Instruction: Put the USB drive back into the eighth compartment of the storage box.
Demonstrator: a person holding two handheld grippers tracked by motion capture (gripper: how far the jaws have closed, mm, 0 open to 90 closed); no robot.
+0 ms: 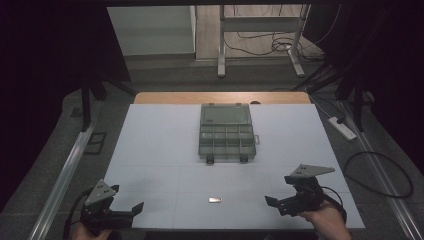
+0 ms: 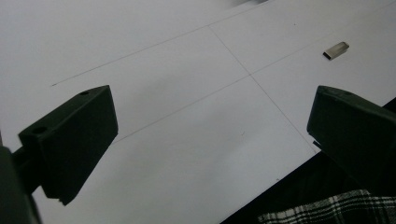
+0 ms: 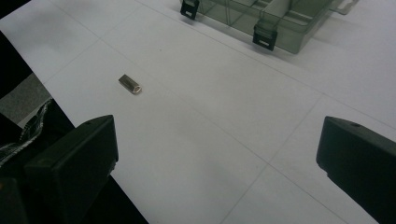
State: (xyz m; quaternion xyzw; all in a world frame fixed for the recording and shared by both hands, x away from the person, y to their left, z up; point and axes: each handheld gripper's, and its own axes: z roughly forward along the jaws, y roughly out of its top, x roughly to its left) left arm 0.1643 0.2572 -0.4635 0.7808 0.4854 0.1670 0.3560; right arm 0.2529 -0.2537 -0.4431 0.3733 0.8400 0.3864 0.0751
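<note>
While both claws gape empty, metal piece [image 1: 215, 200] lies between left claw [image 1: 131, 209] and right claw [image 1: 274, 202].

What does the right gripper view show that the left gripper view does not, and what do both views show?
The right gripper view alone shows the near edge of the clear compartment box, lid open, with its two black latches.

The left gripper view alone shows a piece of checked cloth at its bottom edge, below the table edge.

Both show the small metal piece lying on the white table top, apart from the box and from the jaws. In each view the gripper's own two black jaws stand wide apart with nothing between them.
</note>
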